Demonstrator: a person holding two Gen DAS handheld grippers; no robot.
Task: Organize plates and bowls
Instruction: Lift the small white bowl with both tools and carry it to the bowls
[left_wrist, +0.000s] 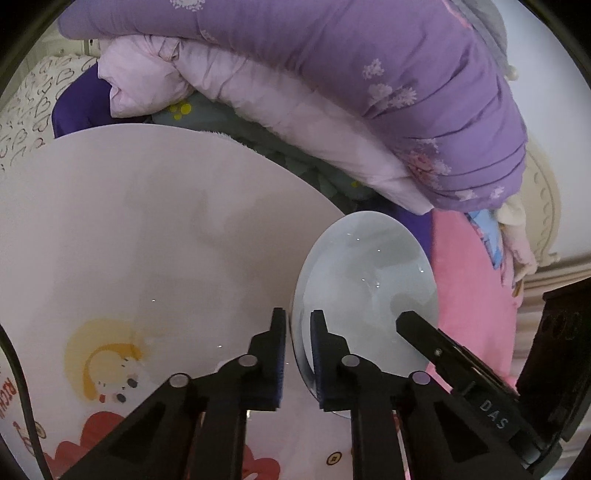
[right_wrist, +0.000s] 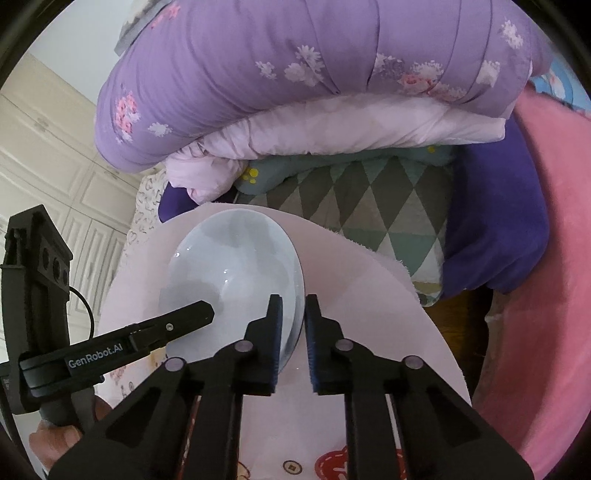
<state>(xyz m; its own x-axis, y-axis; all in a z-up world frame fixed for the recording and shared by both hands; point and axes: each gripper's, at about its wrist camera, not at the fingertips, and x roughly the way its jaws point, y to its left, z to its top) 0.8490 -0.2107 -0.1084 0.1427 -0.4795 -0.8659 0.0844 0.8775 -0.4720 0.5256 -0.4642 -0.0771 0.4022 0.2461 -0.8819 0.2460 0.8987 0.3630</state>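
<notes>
A pale blue shallow plate (left_wrist: 369, 266) rests near the right edge of a round pinkish table (left_wrist: 147, 221) printed with cartoons. My left gripper (left_wrist: 298, 321) is shut on the plate's left rim, its blue pads pressing either side of the edge. In the right wrist view the same plate (right_wrist: 229, 258) has its right rim clamped by my right gripper (right_wrist: 294, 306), which is shut on it too. Each view shows the other gripper's finger (left_wrist: 421, 332) (right_wrist: 192, 314) lying over the plate from the opposite side.
Behind the table (right_wrist: 351, 277), folded purple floral quilts (left_wrist: 369, 74) pile over a diamond-patterned cloth (right_wrist: 362, 199). A pink blanket (left_wrist: 472, 288) lies beside the plate. White cabinet doors (right_wrist: 44, 147) stand at the left. A hand (right_wrist: 51, 439) holds the left gripper.
</notes>
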